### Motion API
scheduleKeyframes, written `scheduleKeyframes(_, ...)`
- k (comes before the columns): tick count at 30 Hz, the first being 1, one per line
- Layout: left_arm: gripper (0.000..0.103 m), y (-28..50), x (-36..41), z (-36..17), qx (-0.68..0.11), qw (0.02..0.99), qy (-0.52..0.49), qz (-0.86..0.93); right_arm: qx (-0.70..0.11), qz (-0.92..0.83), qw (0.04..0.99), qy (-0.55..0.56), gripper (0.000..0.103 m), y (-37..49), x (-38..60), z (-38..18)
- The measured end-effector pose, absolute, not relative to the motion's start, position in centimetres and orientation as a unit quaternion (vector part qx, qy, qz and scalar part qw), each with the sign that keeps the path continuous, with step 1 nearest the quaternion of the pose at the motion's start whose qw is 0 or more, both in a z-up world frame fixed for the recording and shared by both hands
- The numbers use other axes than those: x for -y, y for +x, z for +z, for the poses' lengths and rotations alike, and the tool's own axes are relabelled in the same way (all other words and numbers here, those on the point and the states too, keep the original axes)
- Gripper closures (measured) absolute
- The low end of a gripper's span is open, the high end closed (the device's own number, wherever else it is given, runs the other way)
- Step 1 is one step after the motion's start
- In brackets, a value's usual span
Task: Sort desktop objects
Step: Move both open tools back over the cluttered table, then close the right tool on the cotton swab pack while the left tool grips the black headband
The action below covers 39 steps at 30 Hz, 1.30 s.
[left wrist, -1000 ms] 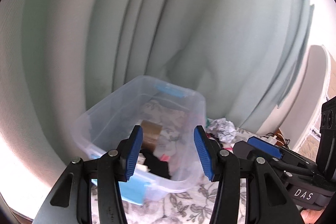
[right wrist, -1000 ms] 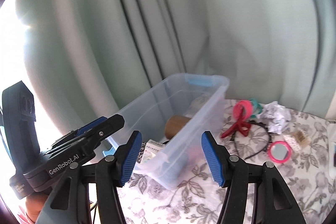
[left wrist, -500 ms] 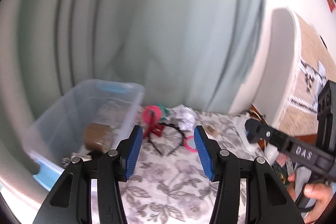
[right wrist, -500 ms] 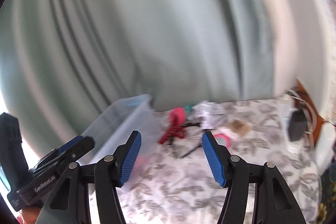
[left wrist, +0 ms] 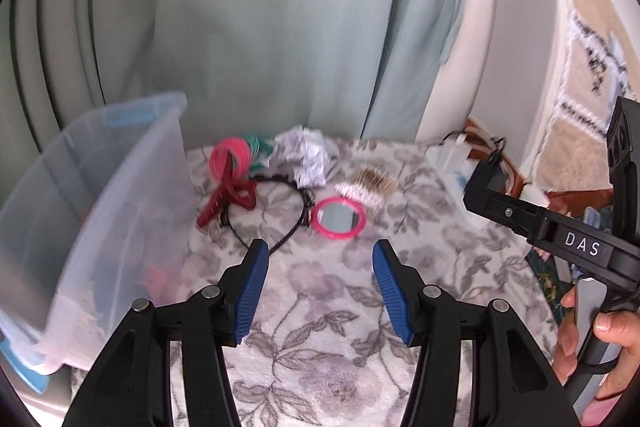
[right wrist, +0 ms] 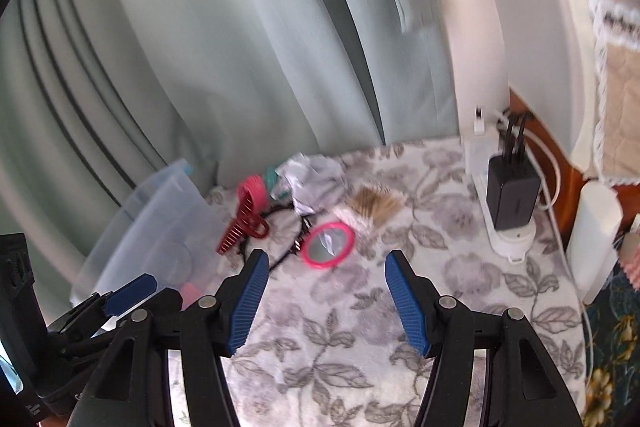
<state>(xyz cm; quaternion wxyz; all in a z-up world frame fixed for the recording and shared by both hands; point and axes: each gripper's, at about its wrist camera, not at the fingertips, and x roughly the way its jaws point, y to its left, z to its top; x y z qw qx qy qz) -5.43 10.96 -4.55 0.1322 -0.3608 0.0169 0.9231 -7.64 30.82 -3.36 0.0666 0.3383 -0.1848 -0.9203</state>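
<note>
Both grippers are up over the floral-cloth surface [left wrist: 320, 315] with nothing in them. The left gripper [left wrist: 318, 291] has its blue fingers [left wrist: 252, 291] spread wide, and the right gripper [right wrist: 324, 301] is just as wide open, its fingers [right wrist: 406, 303] empty too.

Using the pink round mirror [left wrist: 338, 218] as the landmark: it lies flat on the surface just ahead of both grippers. A black headband [left wrist: 280, 223] curves right beside it on the left, touching its rim as far as I can see. Further left is a dark red hair claw [left wrist: 228, 197], with pink bangles [left wrist: 232, 159] behind that. Behind the mirror sits a crumpled paper ball [left wrist: 306, 157], and just behind-right a bundle of cotton swabs [left wrist: 368, 185]. Well to the mirror's left stands the clear plastic bin [left wrist: 120, 195], stuff inside too blurry to name. Far right of the mirror there's a black charger [right wrist: 512, 193] on a white power strip.
</note>
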Motion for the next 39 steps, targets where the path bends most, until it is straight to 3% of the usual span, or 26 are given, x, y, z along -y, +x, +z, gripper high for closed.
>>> scheduleKeyframes(20, 0.048, -15.9, -11.4, -14.4, -0.050, 0.110, -0.438, 0.891, 0.183, -0.883, 0.057, 0.428, 0.038, -17.6, -30.8, -11.0)
scheduleKeyframes(39, 0.048, -19.3, -11.7, -17.1, -0.053, 0.125, -0.438, 0.888, 0.252, -0.865, 0.019, 0.434, 0.038, -23.7, -31.2, -14.7)
